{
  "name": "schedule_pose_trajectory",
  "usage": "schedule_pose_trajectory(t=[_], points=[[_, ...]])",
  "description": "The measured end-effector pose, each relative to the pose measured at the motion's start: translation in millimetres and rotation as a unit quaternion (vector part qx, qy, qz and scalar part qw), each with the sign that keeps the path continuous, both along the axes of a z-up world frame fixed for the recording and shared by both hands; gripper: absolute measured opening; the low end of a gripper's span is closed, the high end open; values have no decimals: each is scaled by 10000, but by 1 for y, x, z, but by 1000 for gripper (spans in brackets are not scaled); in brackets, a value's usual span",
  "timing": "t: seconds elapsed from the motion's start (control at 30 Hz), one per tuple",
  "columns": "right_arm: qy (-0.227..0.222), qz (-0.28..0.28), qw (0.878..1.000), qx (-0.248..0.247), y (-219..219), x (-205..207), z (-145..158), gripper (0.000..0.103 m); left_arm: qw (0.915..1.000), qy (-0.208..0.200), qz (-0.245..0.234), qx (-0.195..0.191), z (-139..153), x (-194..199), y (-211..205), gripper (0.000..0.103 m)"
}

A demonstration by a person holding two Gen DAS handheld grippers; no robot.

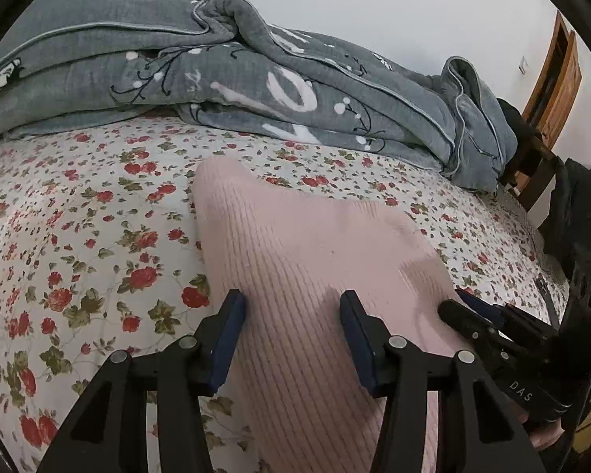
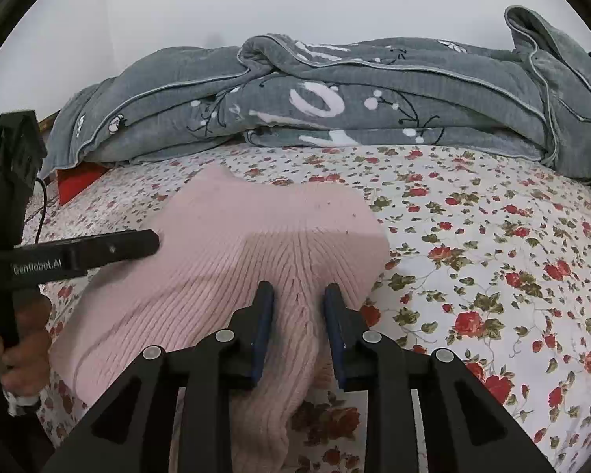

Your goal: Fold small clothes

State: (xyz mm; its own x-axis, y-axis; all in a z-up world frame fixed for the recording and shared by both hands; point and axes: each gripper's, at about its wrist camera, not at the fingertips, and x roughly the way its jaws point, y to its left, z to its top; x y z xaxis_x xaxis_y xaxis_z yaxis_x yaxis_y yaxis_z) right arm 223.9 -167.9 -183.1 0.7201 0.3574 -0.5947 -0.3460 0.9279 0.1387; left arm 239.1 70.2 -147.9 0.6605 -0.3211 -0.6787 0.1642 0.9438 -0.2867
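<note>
A pink ribbed knit garment [image 1: 295, 244] lies spread on the floral bed sheet [image 1: 78, 216]. My left gripper [image 1: 292, 301] hovers open over its near part, with the jaws wide apart and only flat knit below them. In the right wrist view the garment [image 2: 256, 236] has a raised ridge that runs between the jaws of my right gripper [image 2: 298, 291]. Those jaws stand a narrow gap apart and look slack on the ridge. The left gripper's finger [image 2: 130, 246] reaches in over the garment's left part, and a hand [image 2: 23, 339] holds its handle. The right gripper's fingers [image 1: 472, 315] show at the garment's right edge.
A rumpled grey quilt [image 2: 335, 98] with white print lies along the far side of the bed against a white wall. Something red [image 2: 77, 185] and a black cable [image 2: 41, 205] sit at the far left. Wooden furniture [image 1: 551, 90] and dark cloth [image 1: 579, 205] stand past the bed's right edge.
</note>
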Motion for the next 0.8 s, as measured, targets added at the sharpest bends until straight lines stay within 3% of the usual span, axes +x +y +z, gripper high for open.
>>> schedule_pose_trajectory(t=[0.4, 0.5, 0.8], points=[[165, -122, 9998, -38, -4, -26, 15, 31, 9998, 159, 81, 41, 17, -37, -2, 51], [208, -216, 9994, -165, -6, -43, 20, 44, 9998, 89, 120, 149, 30, -60, -6, 54], [28, -557, 9979, -339, -24, -105, 62, 52, 9973, -291, 493, 459, 78, -131, -13, 65]])
